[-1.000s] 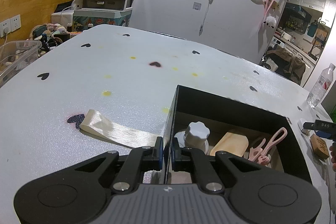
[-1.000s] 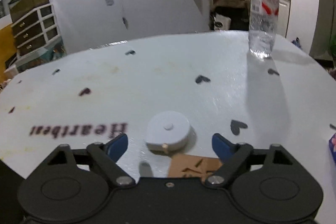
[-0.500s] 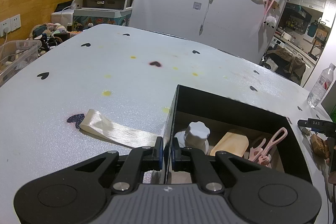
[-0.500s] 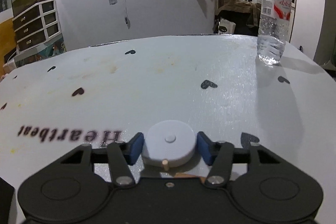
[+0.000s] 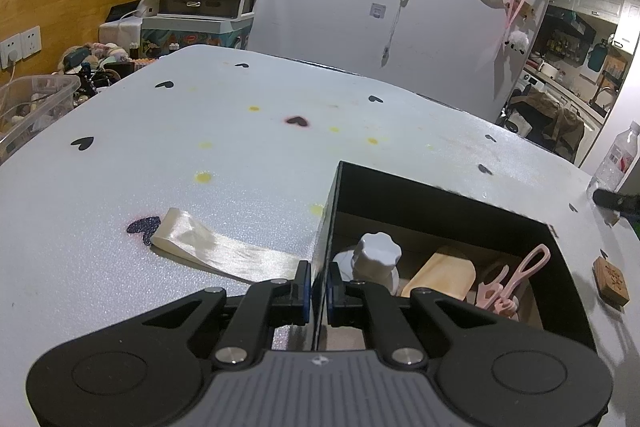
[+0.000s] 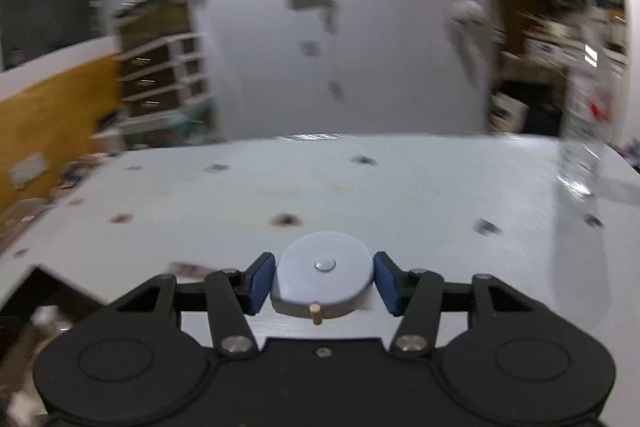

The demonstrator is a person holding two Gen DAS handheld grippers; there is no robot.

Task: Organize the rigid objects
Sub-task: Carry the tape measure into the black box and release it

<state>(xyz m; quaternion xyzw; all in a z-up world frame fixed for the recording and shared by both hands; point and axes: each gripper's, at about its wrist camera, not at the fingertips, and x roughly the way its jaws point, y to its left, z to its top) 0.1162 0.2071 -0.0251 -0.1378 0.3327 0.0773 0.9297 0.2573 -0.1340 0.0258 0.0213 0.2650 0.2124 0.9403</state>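
My left gripper (image 5: 317, 287) is shut on the near left wall of a black open box (image 5: 440, 203). In the box lie a white knobbed object (image 5: 378, 253), a tan wooden block (image 5: 442, 275) and pink scissors-like tongs (image 5: 516, 275). My right gripper (image 6: 324, 281) is shut on a round pale blue tape measure (image 6: 324, 277) and holds it above the table. The right wrist view is blurred by motion. The box corner (image 6: 36, 291) shows at its lower left.
A cream ribbon strip (image 5: 216, 251) lies on the white heart-print table (image 5: 200, 131) left of the box. A small wooden coaster (image 5: 610, 279) lies right of the box. A water bottle (image 5: 616, 157) stands at the far right edge. Shelves and clutter stand beyond the table.
My right gripper shut on the tape measure, lifted it off the table and swung left toward the box. The wooden coaster stayed on the table. My left gripper has not moved.
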